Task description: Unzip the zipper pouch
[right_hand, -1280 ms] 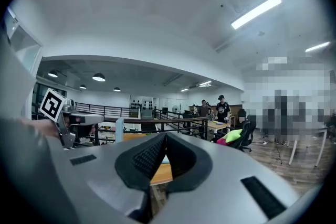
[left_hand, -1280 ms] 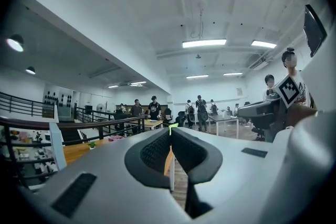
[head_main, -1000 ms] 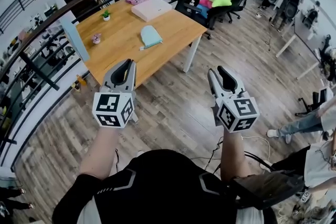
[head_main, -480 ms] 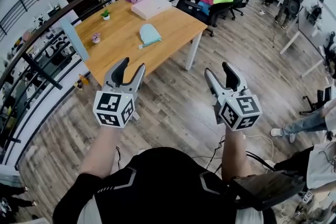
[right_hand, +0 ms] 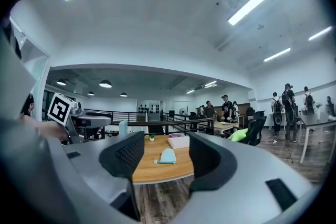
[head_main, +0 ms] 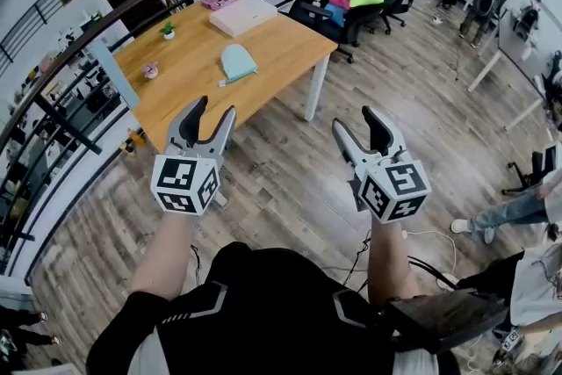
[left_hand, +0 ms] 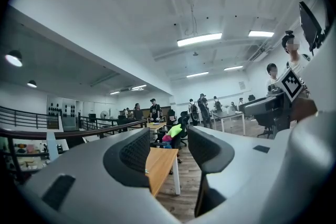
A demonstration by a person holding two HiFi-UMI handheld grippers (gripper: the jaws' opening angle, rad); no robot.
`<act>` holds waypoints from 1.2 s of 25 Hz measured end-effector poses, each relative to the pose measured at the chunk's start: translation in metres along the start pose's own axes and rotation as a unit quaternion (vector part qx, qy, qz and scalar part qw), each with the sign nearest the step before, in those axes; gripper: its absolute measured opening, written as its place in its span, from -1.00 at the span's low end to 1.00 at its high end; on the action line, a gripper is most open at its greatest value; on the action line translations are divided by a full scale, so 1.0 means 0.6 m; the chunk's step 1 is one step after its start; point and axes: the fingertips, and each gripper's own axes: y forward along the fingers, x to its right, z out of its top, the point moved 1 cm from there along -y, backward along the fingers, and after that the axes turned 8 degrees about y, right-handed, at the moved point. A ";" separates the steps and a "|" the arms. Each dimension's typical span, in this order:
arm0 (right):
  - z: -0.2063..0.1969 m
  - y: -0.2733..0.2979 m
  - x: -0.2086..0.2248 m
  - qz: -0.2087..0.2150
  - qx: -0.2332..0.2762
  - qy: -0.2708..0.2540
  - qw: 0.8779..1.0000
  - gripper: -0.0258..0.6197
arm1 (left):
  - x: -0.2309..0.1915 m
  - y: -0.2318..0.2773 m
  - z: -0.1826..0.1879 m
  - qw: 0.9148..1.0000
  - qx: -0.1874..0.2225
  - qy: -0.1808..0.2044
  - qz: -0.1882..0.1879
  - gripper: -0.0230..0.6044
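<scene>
Currently approach step. Left gripper (head_main: 212, 107) and right gripper (head_main: 354, 120), jaws just opened wide, hold nothing. Zipper pouch (head_main: 237, 62) lies on far table (head_main: 189, 57), well apart. Next: close in, pin 1 end, pinch puller.

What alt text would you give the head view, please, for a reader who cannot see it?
Seen from above, a person holds the left gripper and right gripper empty over a wood floor, their jaws having just been opening, short of a wooden table where a light blue zipper pouch lies untouched.
</scene>
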 end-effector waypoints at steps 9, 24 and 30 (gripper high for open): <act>-0.011 0.038 0.061 0.006 0.001 0.020 1.000 -0.07 | 0.015 0.055 -0.011 1.000 -0.019 0.016 -0.003 -0.17; 0.027 0.307 0.133 -0.014 -0.018 0.002 1.000 -0.08 | -0.156 0.312 -0.047 0.999 0.012 -0.009 -0.029 -0.17; 0.044 0.449 0.135 -0.002 -0.028 -0.013 1.000 -0.08 | -0.262 0.405 -0.070 0.999 0.014 -0.023 -0.029 -0.17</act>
